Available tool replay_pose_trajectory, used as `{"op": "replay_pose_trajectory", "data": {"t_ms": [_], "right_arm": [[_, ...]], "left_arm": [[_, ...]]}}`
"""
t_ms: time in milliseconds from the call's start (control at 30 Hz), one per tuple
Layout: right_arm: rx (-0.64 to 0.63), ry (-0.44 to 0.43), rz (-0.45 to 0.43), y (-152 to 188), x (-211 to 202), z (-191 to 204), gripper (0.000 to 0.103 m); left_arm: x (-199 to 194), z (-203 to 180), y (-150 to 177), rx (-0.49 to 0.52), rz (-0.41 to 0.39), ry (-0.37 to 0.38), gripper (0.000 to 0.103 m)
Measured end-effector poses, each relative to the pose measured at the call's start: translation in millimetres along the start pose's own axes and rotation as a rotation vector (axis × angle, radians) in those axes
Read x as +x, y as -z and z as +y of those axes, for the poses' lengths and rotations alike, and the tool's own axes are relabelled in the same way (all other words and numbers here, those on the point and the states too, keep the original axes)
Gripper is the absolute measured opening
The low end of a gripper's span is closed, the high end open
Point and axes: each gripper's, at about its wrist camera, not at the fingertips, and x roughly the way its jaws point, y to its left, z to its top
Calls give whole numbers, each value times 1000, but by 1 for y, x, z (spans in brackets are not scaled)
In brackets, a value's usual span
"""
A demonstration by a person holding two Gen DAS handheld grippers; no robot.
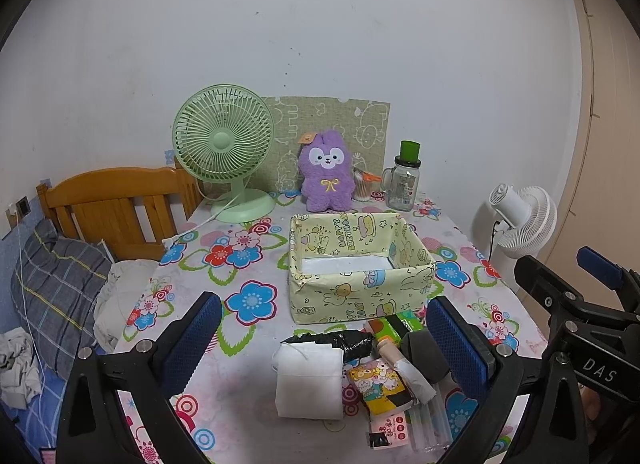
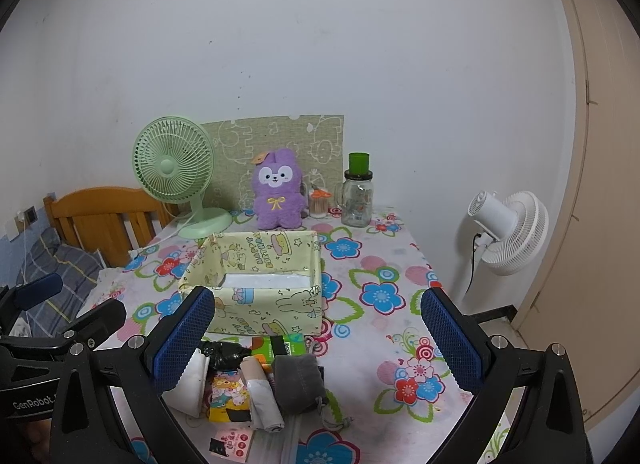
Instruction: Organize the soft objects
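A yellow cartoon-print box (image 1: 360,284) (image 2: 256,296) stands open and holds nothing on the flowered tablecloth (image 1: 248,304). In front of it lies a cluster: a white folded cloth (image 1: 310,380) (image 2: 190,384), a black bundle (image 1: 344,342) (image 2: 222,354), a cartoon tissue pack (image 1: 380,388) (image 2: 228,396), a grey pouch (image 1: 426,356) (image 2: 298,382), a rolled beige-and-white item (image 1: 404,368) (image 2: 260,396) and a green pack (image 1: 394,326) (image 2: 280,344). My left gripper (image 1: 324,340) hangs open above the cluster. My right gripper (image 2: 318,338) is open too, above the pouch.
A purple plush (image 1: 326,173) (image 2: 276,187), green fan (image 1: 224,151) (image 2: 176,171) and glass jar (image 1: 402,183) (image 2: 358,195) stand along the back wall. A bed with wooden headboard (image 1: 112,207) lies left. A white floor fan (image 2: 508,232) stands right of the table.
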Motion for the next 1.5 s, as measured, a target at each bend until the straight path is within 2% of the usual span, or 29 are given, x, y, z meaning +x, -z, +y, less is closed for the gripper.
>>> {"op": "replay_pose_trajectory", "data": {"t_ms": [833,1200,1500], "right_arm": [[3,-11,2,4,9,-1,101],[-32,-49,53,13,36,8,96],[-34,-81,120,29,67,10,96]], "left_arm": [[16,3,5,-1,38,1,100],[39,2,14,26,84,-15,97],[70,4,29,16,161,-7,96]]}}
